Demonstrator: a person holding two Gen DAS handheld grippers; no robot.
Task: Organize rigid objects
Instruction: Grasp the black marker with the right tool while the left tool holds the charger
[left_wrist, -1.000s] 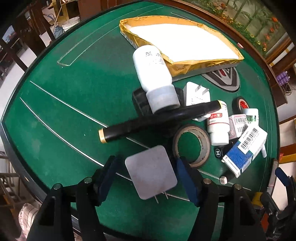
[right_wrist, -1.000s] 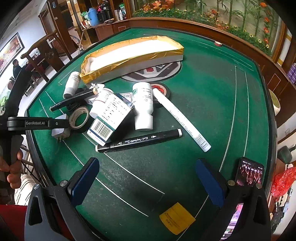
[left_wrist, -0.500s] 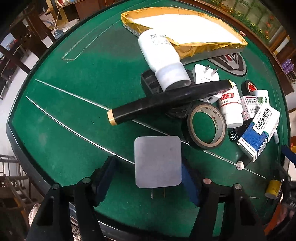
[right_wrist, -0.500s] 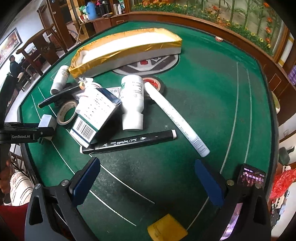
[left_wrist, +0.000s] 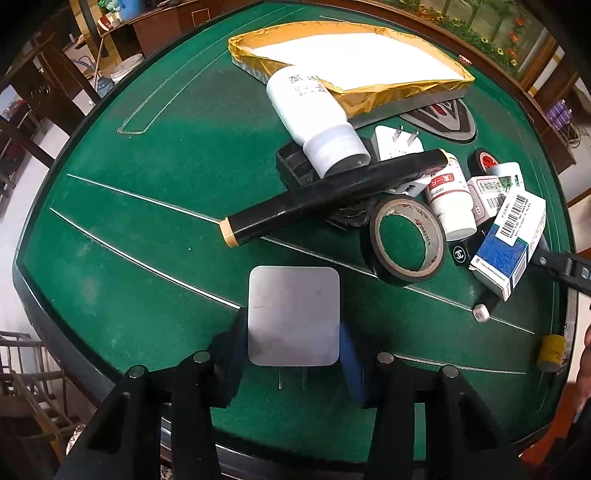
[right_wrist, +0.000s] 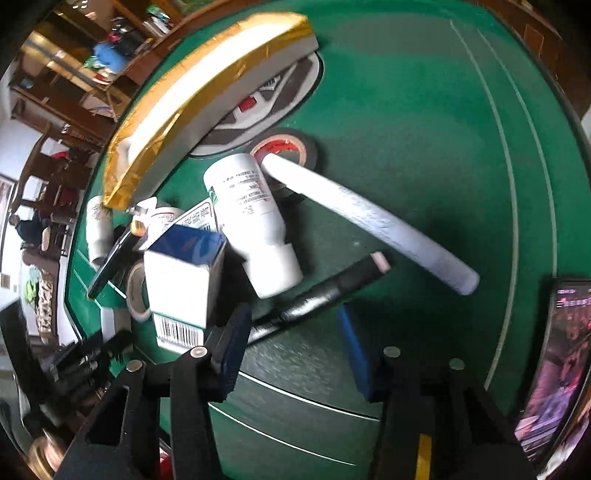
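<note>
Sorting has barely begun: the tray holds nothing, and bottles, tape and markers lie heaped beside it on the table. My left gripper has just been closing and now clamps the flat grey charger. My right gripper has been closing around the black marker, not yet pinching it.

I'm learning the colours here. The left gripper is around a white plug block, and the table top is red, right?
Not quite. The table top is green, not red, as the left wrist view shows. The rest holds: the left gripper has its jaws just closed around the white plug block.
</note>
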